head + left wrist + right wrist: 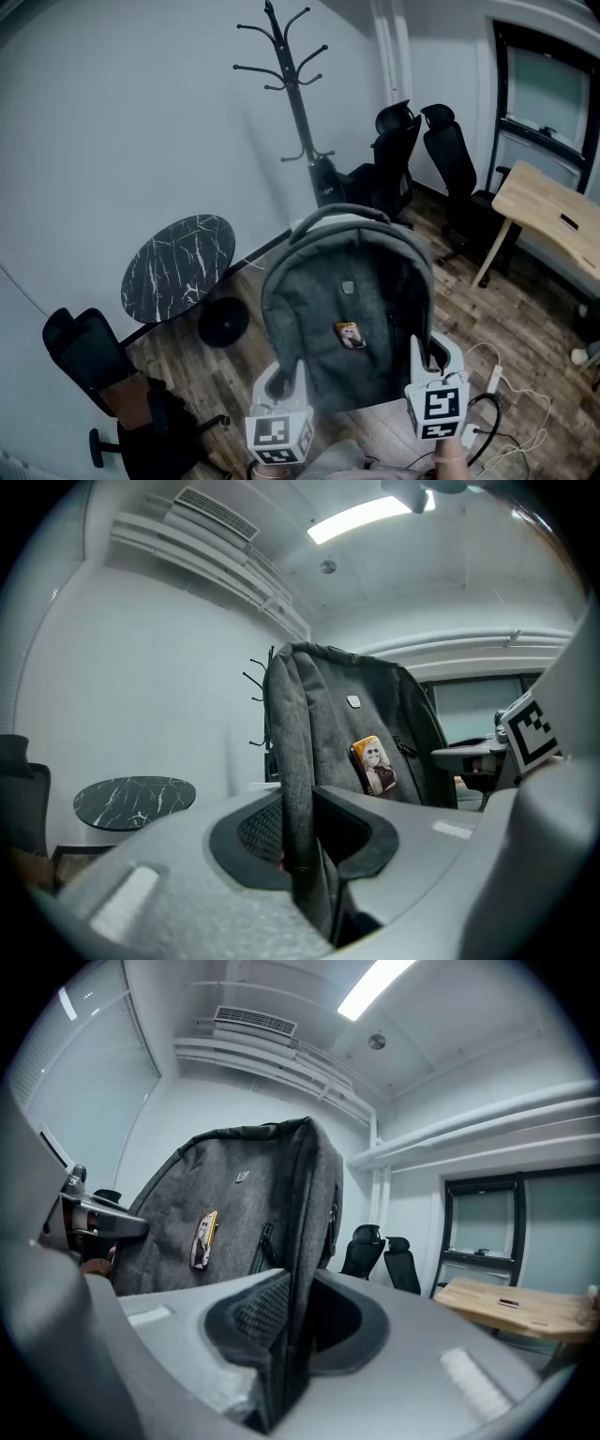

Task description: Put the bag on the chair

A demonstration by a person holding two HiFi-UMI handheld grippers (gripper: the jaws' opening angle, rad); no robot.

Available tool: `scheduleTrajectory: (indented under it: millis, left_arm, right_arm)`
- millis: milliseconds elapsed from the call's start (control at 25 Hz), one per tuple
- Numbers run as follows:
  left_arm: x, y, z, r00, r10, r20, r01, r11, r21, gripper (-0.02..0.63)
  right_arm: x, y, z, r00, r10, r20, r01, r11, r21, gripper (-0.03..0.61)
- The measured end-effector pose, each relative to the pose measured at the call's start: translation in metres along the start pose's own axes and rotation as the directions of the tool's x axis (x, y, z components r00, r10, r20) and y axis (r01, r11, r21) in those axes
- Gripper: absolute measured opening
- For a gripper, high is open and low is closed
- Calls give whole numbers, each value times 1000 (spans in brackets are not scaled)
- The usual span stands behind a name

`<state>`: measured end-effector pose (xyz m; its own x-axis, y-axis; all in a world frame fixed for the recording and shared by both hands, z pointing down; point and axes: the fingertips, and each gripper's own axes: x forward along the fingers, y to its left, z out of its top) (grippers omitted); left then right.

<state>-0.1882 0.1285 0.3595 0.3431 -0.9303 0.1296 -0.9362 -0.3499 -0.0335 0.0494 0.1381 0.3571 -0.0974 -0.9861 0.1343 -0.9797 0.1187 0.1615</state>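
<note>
Grey bag (pixel 347 300) with orange tag (pixel 350 335), upright in mid-air; we see left gripper (pixel 305 855) and right gripper (pixel 291 1335) each pinching a side edge; its base is hidden, probably off the floor (pixel 525 309)

Grey bag (pixel 347 319), black white-veined marble table (pixel 178 265), black chairs (pixel 427 164)

We are in an office. Black swivel chairs (pixel 450 159) stand along the far wall, and a desk chair (pixel 89 361) sits nearer us. A light wooden table (pixel 548 211) stands by the window (pixel 548 89). We also see a coat stand (pixel 298 103), a round marble-topped side table (pixel 178 267), wood flooring (pixel 525 319), and a ceiling strip light (pixel 375 983) near an air vent (pixel 255 1021).
</note>
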Motion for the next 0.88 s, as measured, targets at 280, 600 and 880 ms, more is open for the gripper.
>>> scheduleTrajectory:
  millis: [280, 600, 880]
  left_arm:
    - [36, 24, -1, 1000, -24, -9, 23, 999, -24, 75]
    - [72, 55, 2, 999, -46, -19, 45, 998, -32, 75]
    - [94, 75, 0, 997, -67, -25, 66, 997, -35, 75]
  right_arm:
    - [40, 6, 5, 1000, -13, -11, 13, 1000, -9, 51]
    - [84, 18, 13, 999, -30, -18, 30, 1000, -6, 51]
    - [109, 26, 15, 998, -53, -27, 53, 999, -8, 51]
